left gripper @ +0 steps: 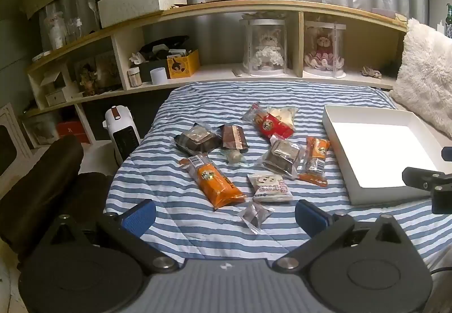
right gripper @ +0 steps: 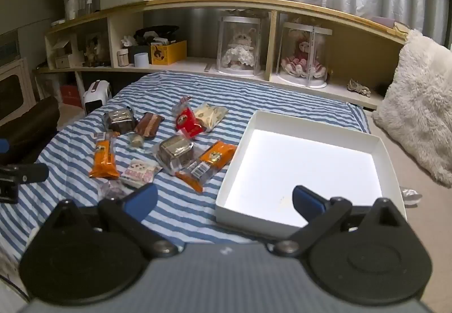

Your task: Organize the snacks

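Observation:
Several wrapped snacks lie scattered on a blue-and-white striped blanket (left gripper: 197, 225). Among them are an orange packet (left gripper: 216, 180), a second orange packet (left gripper: 315, 160), a red packet (left gripper: 272, 124), a white printed packet (left gripper: 271, 187) and a small clear-wrapped sweet (left gripper: 254, 215). An empty white box (right gripper: 378, 149) sits to their right. My left gripper (left gripper: 226, 217) hovers open just short of the sweet, holding nothing. My right gripper (right gripper: 226, 198) is open over the box's near left corner, also holding nothing.
A wooden shelf (left gripper: 254, 6) with two dolls in clear cases, boxes and bottles runs behind the bed. A fluffy white pillow (left gripper: 423, 73) lies at the right. A white heater (left gripper: 124, 132) and a dark rolled cushion (left gripper: 42, 177) stand at the left.

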A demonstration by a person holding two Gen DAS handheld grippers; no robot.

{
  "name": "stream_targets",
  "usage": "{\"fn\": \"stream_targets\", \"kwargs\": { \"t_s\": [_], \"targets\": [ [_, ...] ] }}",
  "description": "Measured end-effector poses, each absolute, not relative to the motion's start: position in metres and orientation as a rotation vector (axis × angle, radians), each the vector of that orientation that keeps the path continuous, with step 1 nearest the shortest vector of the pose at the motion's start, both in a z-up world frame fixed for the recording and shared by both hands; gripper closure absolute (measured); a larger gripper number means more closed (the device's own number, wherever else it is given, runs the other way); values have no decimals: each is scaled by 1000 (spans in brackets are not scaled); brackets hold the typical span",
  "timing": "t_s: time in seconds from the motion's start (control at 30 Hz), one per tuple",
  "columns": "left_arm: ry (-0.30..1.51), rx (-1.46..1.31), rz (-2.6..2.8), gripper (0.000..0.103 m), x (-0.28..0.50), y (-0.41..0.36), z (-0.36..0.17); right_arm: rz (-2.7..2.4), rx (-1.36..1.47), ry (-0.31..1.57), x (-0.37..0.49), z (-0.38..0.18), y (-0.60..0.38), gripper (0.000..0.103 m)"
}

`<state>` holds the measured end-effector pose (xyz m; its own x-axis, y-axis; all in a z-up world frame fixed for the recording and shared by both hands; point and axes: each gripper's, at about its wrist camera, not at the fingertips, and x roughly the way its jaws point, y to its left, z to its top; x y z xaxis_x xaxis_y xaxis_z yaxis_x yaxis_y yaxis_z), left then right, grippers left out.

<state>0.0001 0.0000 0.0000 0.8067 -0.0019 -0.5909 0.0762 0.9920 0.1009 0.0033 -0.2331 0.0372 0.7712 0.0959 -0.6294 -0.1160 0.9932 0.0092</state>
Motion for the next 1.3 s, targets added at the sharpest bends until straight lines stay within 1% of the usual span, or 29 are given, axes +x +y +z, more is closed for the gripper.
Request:
{"fn": "stream_targets", "kwargs": {
  "t_s": [1.3],
  "targets": [
    [637, 113, -43, 0, 0, 0, 0, 115, -50, 695, 5, 35, -232, 1]
  ]
}}
